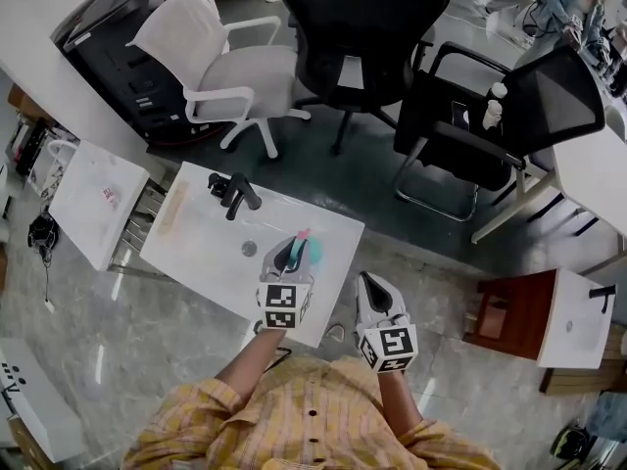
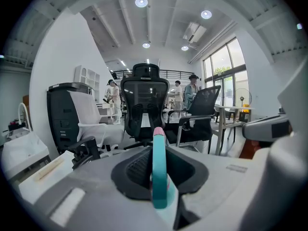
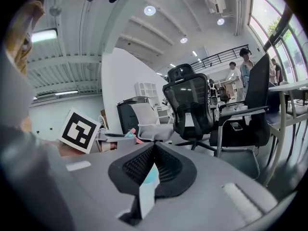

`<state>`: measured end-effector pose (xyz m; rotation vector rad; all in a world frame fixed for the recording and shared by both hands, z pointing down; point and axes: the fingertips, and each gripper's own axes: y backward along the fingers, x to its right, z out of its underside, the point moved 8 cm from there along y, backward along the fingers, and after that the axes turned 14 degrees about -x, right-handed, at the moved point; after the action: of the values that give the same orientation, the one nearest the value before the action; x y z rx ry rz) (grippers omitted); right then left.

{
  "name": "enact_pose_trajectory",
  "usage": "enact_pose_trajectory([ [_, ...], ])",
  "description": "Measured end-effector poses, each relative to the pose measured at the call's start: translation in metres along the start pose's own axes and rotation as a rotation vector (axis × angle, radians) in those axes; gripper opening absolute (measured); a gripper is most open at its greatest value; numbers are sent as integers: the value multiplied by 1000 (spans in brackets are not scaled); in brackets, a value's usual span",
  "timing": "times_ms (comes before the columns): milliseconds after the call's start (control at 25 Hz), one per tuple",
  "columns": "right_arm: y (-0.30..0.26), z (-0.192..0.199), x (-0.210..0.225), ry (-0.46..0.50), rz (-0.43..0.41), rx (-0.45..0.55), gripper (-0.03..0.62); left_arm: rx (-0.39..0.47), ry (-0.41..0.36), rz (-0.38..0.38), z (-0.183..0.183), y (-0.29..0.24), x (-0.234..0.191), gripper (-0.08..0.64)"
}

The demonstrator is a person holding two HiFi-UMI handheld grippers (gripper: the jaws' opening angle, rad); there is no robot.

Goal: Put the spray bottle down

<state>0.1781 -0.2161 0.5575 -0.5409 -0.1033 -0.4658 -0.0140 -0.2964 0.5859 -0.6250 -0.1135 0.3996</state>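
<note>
A teal spray bottle with a pink tip stands upright between the jaws of my left gripper, over the near right part of a white table. In the left gripper view the bottle fills the gap and the left gripper is shut on it. My right gripper hangs just off the table's right corner, apart from the bottle. Its pads meet in the right gripper view, so the right gripper is shut, with only a pale sliver in the slit. Whether the bottle's base touches the table is hidden.
A black clamp-like item and a small grey disc lie on the table. Beyond stand a white chair and two black chairs. A white cabinet is left, a brown one right.
</note>
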Motion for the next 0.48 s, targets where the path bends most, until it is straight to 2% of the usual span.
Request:
enact_pose_trajectory([
  [480, -11, 6, 8, 3, -9, -21, 0, -15, -17, 0, -7, -49, -9, 71],
])
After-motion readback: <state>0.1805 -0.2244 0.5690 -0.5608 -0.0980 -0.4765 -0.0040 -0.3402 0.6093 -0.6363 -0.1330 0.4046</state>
